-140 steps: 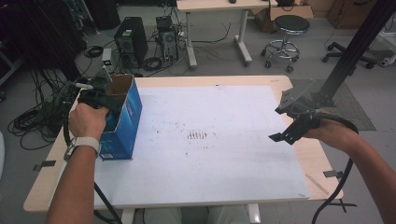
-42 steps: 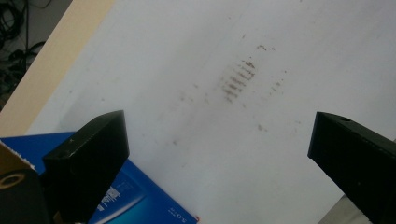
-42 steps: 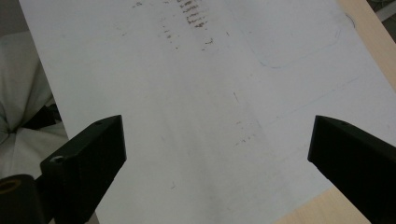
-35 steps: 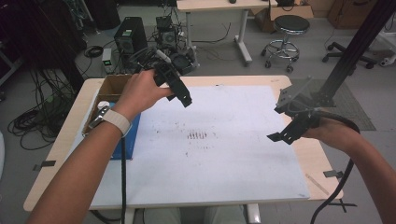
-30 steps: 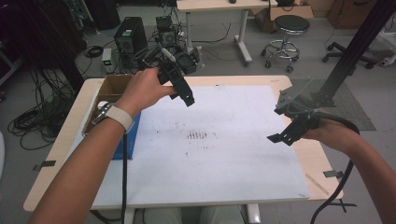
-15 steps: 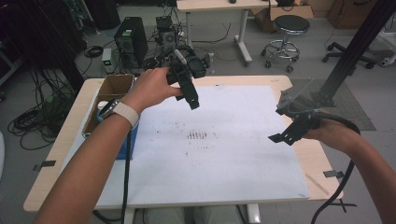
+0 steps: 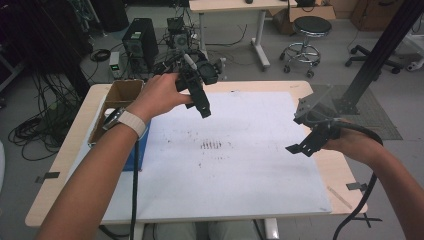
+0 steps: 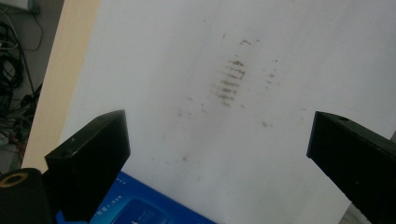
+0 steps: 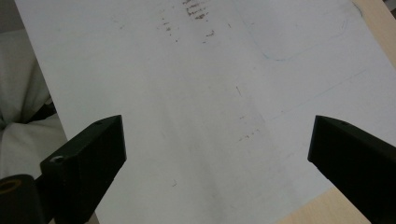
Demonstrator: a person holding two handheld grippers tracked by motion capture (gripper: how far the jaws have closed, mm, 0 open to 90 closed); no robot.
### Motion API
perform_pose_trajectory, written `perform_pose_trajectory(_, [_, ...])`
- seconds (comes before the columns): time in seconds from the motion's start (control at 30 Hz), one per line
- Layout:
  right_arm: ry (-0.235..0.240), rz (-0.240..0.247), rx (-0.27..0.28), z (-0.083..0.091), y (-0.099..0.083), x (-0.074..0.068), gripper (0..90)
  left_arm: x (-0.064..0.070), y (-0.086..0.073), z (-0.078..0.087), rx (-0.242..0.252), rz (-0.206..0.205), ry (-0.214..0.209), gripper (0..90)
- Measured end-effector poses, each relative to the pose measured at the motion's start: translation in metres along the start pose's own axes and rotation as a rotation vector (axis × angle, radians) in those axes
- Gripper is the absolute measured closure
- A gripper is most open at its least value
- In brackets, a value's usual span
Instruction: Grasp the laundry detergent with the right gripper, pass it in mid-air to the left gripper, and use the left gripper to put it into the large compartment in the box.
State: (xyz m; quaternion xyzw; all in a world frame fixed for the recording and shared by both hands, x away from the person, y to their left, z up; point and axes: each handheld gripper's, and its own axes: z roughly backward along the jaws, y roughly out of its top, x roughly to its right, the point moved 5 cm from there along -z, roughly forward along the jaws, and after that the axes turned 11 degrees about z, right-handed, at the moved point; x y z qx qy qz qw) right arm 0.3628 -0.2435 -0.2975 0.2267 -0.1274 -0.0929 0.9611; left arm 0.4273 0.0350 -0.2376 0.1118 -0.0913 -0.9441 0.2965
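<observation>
At the left edge of the high view, just under the person's left forearm, a blue box [image 7: 131,150] stands on the counter [image 7: 250,87] with its brown cardboard flaps open at the top; a corner of its blue printed face also shows at the bottom of the left gripper view, between the jaws. The left gripper [image 7: 202,107] hangs in the upper middle of that high view, above the white sheet [image 7: 240,170], jaws spread wide with nothing between them. The right gripper [image 7: 300,148] sits at the right of the frame, low over the sheet, jaws likewise parted and empty.

The box looks like thin printed carton: probably light, fairly stiff along its edges and corners, but its broad faces would likely bow under a hard squeeze, and the glossy print may be a little slick. What is inside cannot be seen, so its weight is a guess. The loose top flaps are a poor hold; they would fold. A better grip would be across the narrow sides near a vertical edge, low enough to keep it from tipping, with a moderate pinch.
</observation>
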Motion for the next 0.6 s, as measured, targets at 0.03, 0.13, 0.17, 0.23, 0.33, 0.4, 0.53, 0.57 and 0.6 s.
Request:
perform_pose_trajectory(0.03, [0.001,0.004,-0.001,0.0001,0.0009,-0.0001,4.0,-0.0003,0.0000,-0.0001,-0.003,0.001,-0.001,6.5])
perform_pose_trajectory(0.13, [0.001,0.006,0.000,0.0002,0.0020,0.0001,4.0,-0.0015,0.0000,-0.0007,-0.004,0.009,-0.003,6.4])
perform_pose_trajectory(0.17, [0.001,0.007,0.000,0.0000,0.0021,0.0002,4.0,-0.0019,0.0000,-0.0005,-0.008,0.011,-0.004,6.4])
perform_pose_trajectory(0.23, [0.002,0.005,-0.001,-0.0007,0.0018,0.0003,4.0,-0.0030,0.0001,-0.0010,-0.010,0.013,0.000,6.5])
perform_pose_trajectory(0.33, [0.008,0.002,0.002,-0.0028,0.0005,-0.0004,4.0,-0.0042,0.0000,-0.0015,-0.012,0.020,0.002,6.6])
perform_pose_trajectory(0.4, [0.011,-0.003,-0.002,-0.0043,-0.0012,-0.0007,4.0,-0.0051,0.0001,-0.0011,-0.012,0.024,-0.002,6.5])
perform_pose_trajectory(0.53, [0.013,-0.004,-0.004,-0.0061,-0.0034,-0.0014,3.9,-0.0065,-0.0009,-0.0012,-0.012,0.025,-0.006,6.5])
perform_pose_trajectory(0.57, [0.013,-0.005,-0.005,-0.0061,-0.0037,-0.0013,4.0,-0.0064,-0.0014,-0.0012,-0.015,0.032,-0.007,6.5])
perform_pose_trajectory(0.6, [0.013,-0.012,-0.002,-0.0063,-0.0037,-0.0012,3.9,-0.0072,-0.0016,-0.0010,-0.017,0.029,-0.005,6.4])
